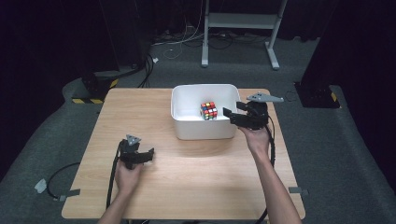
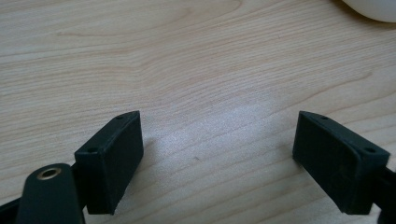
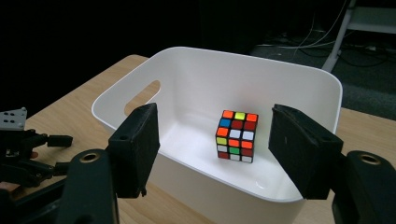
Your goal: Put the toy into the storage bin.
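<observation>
Multicoloured puzzle cube [image 1: 208, 110] sits inside white plastic bin [image 1: 180, 122] on light wooden bench [image 1: 93, 140]. Right gripper [image 1: 232, 115] spread, empty, at bin's rim; left gripper [image 1: 148, 153] spread, resting apart. Next, probably: reach in, straddle the cube.

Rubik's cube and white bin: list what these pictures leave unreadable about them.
- Rubik's cube: its underside and far faces are turned away in the right gripper view; in the high view it is too small to read the stickers.
- White bin: cut off by the top edge of the left gripper view, a corner left.
- Bin floor nearest the right gripper: hidden behind the bin's near wall.
</observation>
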Action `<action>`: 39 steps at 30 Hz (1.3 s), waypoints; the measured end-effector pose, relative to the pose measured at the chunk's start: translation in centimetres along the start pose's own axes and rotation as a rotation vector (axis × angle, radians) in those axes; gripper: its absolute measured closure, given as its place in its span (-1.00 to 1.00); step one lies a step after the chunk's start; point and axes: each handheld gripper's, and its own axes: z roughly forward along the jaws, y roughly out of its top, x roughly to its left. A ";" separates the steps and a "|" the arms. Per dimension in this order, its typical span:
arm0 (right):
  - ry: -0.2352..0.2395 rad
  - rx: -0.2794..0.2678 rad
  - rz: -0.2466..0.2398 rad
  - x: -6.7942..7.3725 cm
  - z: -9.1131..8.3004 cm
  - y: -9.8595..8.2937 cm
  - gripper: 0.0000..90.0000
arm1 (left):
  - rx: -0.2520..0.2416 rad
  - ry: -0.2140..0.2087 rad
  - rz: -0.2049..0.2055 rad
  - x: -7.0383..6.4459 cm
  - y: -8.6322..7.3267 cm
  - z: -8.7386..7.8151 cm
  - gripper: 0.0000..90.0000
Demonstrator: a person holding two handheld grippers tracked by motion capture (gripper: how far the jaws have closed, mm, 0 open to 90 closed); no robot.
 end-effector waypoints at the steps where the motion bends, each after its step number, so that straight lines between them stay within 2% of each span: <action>1: -0.002 -0.001 -0.002 0.0 -0.1 0.0 -0.26 | 0.000 0.000 0.000 0.0 0.0 0.0 -0.63; 11: 0.001 -0.011 0.010 -0.2 -0.5 -0.8 -0.26 | 0.000 0.000 0.000 0.0 0.0 0.0 -0.64; 19: 0.005 -0.032 0.015 -0.4 -1.6 -1.3 -0.25 | 0.000 0.000 0.000 0.0 0.0 0.0 -0.64; 39: -0.016 -0.044 0.018 -0.9 -3.5 -2.8 -0.25 | 0.000 0.000 0.000 0.0 0.0 0.0 -0.64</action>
